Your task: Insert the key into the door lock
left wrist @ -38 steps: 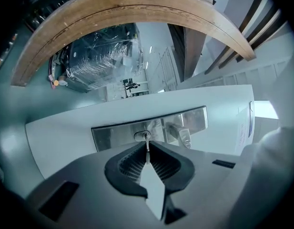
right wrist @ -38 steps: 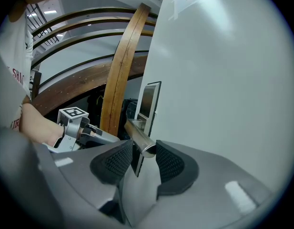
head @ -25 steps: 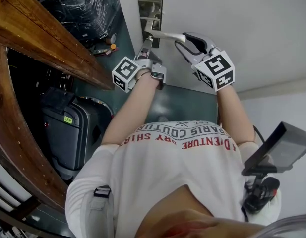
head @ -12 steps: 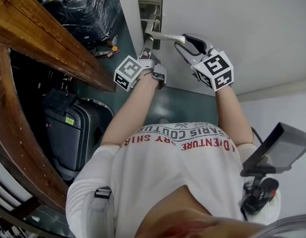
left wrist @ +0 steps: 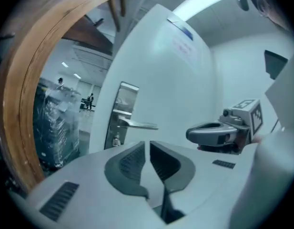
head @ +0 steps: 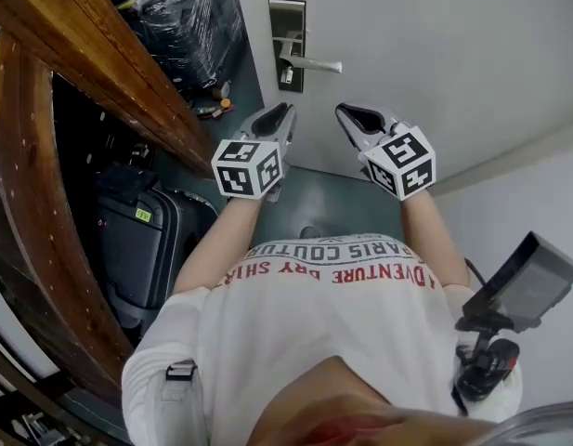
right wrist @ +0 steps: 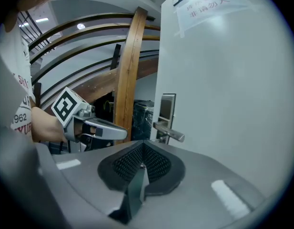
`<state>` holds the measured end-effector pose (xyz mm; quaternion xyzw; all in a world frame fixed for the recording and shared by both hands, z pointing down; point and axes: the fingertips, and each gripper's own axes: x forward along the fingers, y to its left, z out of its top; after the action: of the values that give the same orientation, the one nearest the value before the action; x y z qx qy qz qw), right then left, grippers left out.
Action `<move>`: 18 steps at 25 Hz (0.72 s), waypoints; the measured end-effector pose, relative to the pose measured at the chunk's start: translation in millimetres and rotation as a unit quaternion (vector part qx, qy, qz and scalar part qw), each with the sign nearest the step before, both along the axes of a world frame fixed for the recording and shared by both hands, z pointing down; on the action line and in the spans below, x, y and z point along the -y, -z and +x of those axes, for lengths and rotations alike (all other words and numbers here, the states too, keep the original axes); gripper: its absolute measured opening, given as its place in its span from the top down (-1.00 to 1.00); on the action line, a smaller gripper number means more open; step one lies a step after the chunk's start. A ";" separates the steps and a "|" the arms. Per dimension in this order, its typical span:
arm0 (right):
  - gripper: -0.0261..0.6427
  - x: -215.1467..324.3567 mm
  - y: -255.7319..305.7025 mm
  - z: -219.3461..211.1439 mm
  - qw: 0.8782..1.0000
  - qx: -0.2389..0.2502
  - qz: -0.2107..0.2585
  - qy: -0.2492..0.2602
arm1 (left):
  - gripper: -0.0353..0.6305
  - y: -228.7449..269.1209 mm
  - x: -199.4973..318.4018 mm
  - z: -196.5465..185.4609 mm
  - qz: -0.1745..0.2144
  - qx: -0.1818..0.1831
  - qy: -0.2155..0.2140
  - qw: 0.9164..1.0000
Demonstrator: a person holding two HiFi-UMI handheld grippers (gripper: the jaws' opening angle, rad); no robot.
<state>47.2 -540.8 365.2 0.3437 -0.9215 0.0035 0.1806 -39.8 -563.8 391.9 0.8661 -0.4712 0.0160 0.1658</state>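
Key (left wrist: 116, 139) small, stiff, light, seems seated in far door lock (head: 286, 17); hold flat head. Left gripper (left wrist: 148, 147) just opened, slightly apart, empty; right gripper (right wrist: 143, 147) just closed together, empty.

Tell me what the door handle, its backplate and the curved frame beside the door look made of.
The door handle is likely metal, with a brushed silver finish and a pale sheen. The backplate also looks like metal, darker grey and reflective. The curved frame is wood with a glossy brown varnish, and grain streaks show.
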 end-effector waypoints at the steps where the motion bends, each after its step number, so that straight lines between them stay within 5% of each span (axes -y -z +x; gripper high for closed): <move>1: 0.92 -26.0 -2.7 -4.1 1.000 0.000 -0.007 0.011 | 0.89 8.3 -26.4 6.9 0.014 0.024 -0.029 0.999; 4: 0.92 -116.3 -20.4 -13.9 0.999 0.004 -0.027 0.043 | 0.89 12.5 -117.3 25.0 0.030 0.071 -0.111 0.991; 8: 0.92 -208.5 -33.2 -15.9 0.998 0.030 -0.048 0.040 | 0.89 7.3 -216.2 39.3 0.028 0.081 -0.189 0.978; 18: 0.92 -353.7 -10.0 -33.3 0.996 0.054 -0.044 0.053 | 0.89 29.4 -372.7 39.9 0.038 0.096 -0.217 0.971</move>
<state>13.9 -187.2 375.2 0.2853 -0.9458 0.0529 0.1456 0.1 -191.1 362.5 0.9478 -0.2859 0.1169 0.0794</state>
